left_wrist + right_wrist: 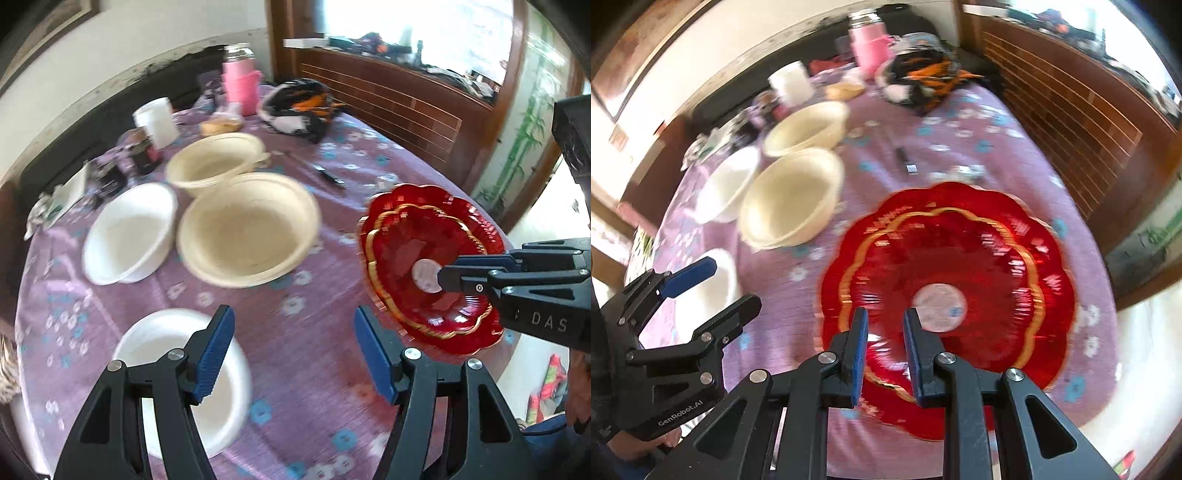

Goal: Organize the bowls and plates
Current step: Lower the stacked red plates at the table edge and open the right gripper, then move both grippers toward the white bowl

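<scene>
The red plates (945, 295), two scalloped ones with gold edging nested one inside the other, lie flat on the desk (317, 387) under its purple flowered cloth, at the near right edge. Judging by the task, they are stacked this way because like goes with like. Left of the red plates stands the large cream bowl (249, 229), with a second cream bowl (216, 162) just behind it, seemingly holding another of its kind. A white bowl (129, 232) sits left of the large cream bowl, touching or nearly touching it, and another white bowl (181, 373) rests apart, nearer the desk's front edge, not yet nested with its match.

The right claw (885, 321) hangs over the near part of the red plates with its fingers only narrowly parted; nothing is pinched between them, and the pads appear clear of the plate, though blur makes contact hard to rule out. The left claw (293, 321) stands spread wide and empty, between the near white bowl and the red plates, above bare cloth.
</scene>
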The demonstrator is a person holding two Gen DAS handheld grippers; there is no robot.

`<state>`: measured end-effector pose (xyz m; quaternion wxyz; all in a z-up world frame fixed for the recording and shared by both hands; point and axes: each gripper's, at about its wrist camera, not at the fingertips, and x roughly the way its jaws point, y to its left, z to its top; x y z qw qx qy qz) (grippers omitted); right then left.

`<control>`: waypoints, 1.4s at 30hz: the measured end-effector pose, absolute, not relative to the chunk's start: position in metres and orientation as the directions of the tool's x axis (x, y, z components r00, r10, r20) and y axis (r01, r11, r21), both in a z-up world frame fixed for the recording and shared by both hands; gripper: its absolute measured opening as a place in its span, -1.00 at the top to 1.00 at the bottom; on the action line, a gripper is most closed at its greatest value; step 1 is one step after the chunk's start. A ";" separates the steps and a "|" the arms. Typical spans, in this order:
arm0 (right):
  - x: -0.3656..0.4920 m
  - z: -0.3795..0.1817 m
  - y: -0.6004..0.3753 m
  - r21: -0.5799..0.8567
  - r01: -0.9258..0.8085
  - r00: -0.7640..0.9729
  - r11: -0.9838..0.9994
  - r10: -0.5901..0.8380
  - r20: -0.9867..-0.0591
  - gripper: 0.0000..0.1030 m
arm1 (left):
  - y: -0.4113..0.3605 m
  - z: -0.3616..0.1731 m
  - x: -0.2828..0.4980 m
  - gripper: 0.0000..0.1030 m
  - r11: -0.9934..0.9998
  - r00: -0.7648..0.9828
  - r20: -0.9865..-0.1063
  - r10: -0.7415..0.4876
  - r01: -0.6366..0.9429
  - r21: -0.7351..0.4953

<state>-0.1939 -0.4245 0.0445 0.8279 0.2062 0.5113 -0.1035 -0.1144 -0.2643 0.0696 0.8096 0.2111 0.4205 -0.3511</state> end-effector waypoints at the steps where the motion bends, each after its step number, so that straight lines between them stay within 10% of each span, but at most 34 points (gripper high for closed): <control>1: -0.189 0.045 -0.417 0.237 0.366 0.458 0.900 0.048 -0.888 0.59 | -0.256 0.072 -0.113 -0.28 0.676 0.410 -0.826 -0.387 0.735 0.048; 42: -0.099 -0.003 -0.298 0.427 0.221 0.373 0.877 0.328 -0.868 0.31 | -0.105 0.023 -0.037 -0.28 0.880 0.354 -0.906 -0.234 0.473 -0.043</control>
